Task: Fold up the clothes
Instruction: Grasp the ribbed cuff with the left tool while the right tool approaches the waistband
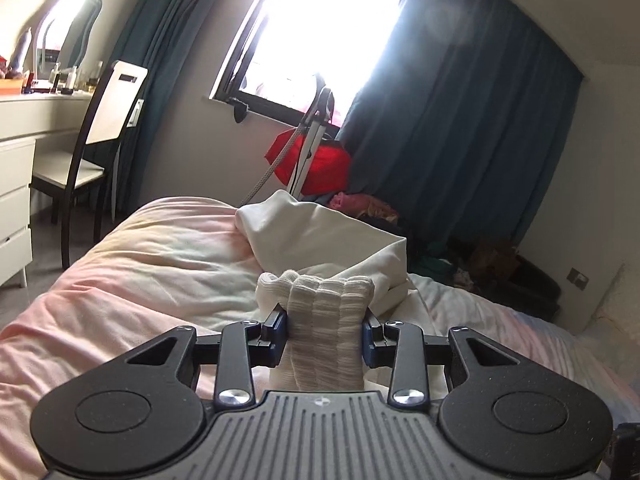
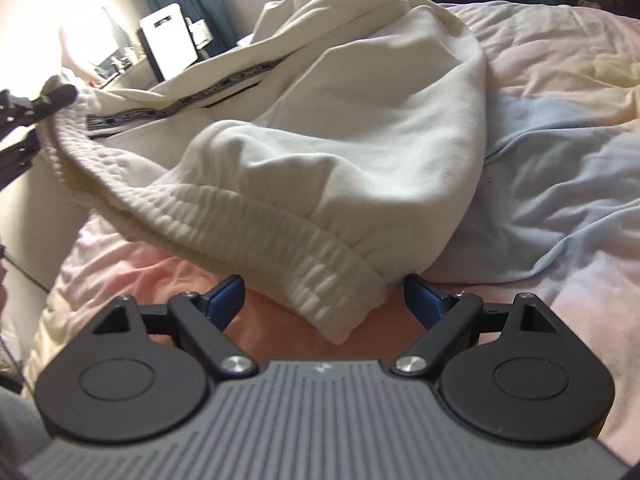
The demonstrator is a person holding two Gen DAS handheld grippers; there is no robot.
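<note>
A cream sweatshirt with a dark patterned stripe lies bunched on the bed. My left gripper is shut on its ribbed hem and holds that part up off the bed; the rest of the sweatshirt drapes beyond it. In the right wrist view the left gripper shows at the far left, gripping the ribbed edge. My right gripper is open, its blue pads either side of another ribbed hem corner that hangs between them, not pinched.
The bed has a rumpled pink, cream and pale blue duvet. A chair and white dresser stand at the left. A red bag and piled clothes sit under the window with dark curtains.
</note>
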